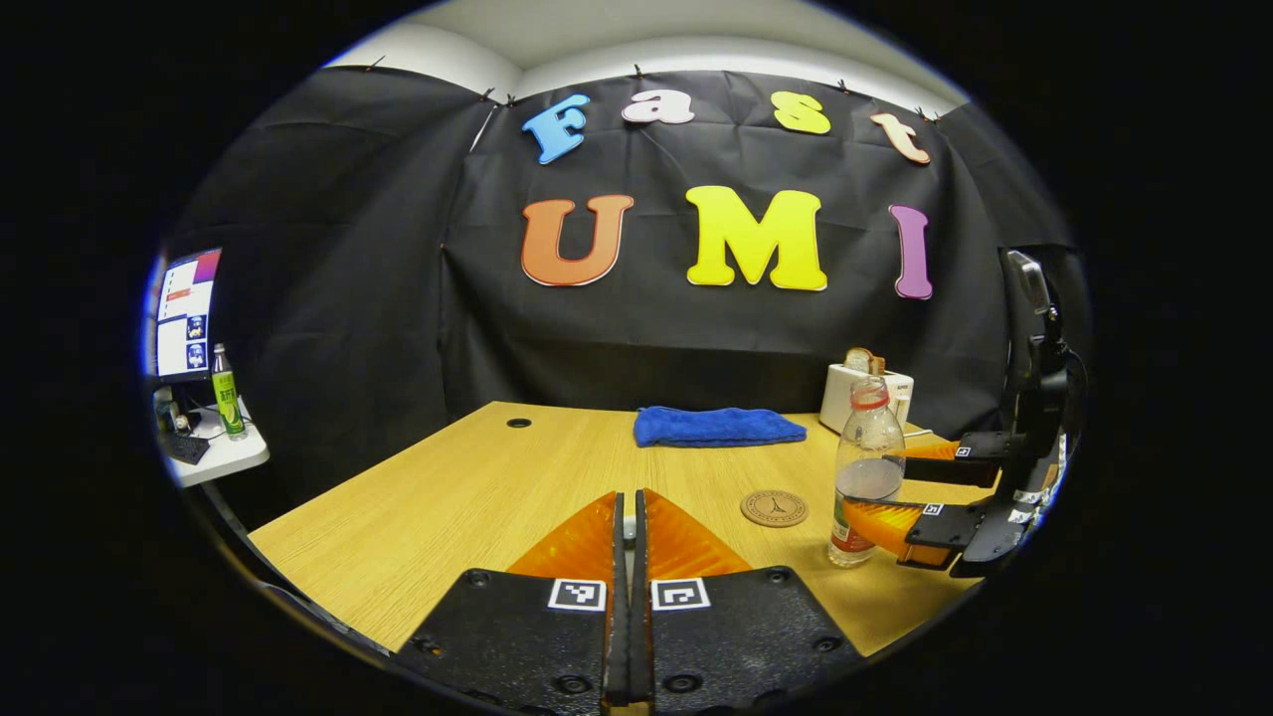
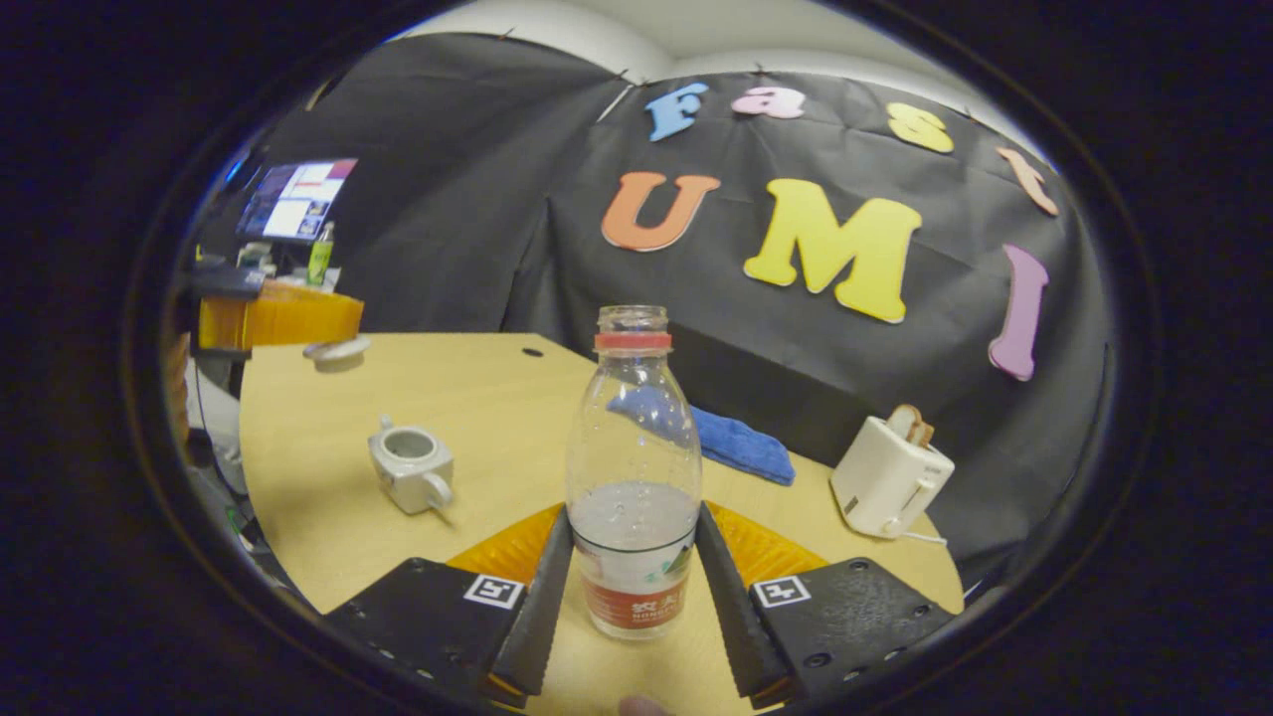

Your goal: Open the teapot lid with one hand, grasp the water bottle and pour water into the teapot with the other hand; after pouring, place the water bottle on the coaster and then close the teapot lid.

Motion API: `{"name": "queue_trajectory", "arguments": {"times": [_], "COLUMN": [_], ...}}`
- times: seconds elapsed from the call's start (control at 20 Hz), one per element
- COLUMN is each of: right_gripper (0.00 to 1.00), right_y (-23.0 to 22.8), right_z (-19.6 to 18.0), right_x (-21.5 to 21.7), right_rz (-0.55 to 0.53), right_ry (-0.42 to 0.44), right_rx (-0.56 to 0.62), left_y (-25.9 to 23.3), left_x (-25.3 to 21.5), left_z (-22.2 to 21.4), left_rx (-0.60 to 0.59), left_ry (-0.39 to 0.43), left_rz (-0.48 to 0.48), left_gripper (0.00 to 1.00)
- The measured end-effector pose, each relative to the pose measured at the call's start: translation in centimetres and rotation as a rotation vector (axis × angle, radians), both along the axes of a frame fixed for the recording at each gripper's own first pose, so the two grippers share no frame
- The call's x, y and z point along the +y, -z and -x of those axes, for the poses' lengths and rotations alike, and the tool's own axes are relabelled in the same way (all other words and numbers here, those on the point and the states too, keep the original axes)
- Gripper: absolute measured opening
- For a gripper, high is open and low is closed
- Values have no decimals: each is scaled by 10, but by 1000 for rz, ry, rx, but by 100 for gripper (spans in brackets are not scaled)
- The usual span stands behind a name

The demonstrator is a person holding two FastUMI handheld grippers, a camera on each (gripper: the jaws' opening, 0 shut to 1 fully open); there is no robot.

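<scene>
Red-labelled water bottle between fingers

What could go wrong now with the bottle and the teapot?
1. The bottle has no cap and holds water. If the right tool tips it early or loses it, water spills on the table.
2. The teapot has a small mouth, so pouring may miss.
3. The left tool holds the lid in the air; a slip could drop it.
</scene>
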State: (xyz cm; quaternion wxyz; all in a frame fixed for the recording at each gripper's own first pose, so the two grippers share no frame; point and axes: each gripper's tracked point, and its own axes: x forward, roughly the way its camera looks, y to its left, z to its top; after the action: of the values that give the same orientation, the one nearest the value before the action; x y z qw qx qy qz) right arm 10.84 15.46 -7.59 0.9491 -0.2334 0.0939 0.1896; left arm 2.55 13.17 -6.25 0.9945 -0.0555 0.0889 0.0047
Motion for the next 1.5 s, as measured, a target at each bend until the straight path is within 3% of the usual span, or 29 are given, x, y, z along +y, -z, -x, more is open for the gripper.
{"name": "queue_trajectory", "arguments": {"times": [0.25,0.55,1.1,1.3,1.5], "right_gripper": [68,68,69,69,70], "right_y": [-4,5,9,-3,-5], "right_z": [-12,-28,-42,-37,-43], "right_x": [16,36,50,61,60], "right_rz": [217,544,893,1027,1105], "right_ry": [-49,-99,-129,-136,-158], "right_rx": [-35,-188,-406,-535,-546], "left_y": [2,1,3,0,-5], "left_x": [17,30,44,41,41], "left_z": [2,4,5,5,7], "left_rx": [5,-6,-5,-13,-25], "left_ry": [-19,-33,-48,-39,-32], "left_rz": [-4,20,19,18,16], "left_gripper": [3,3,3,3,3]}}
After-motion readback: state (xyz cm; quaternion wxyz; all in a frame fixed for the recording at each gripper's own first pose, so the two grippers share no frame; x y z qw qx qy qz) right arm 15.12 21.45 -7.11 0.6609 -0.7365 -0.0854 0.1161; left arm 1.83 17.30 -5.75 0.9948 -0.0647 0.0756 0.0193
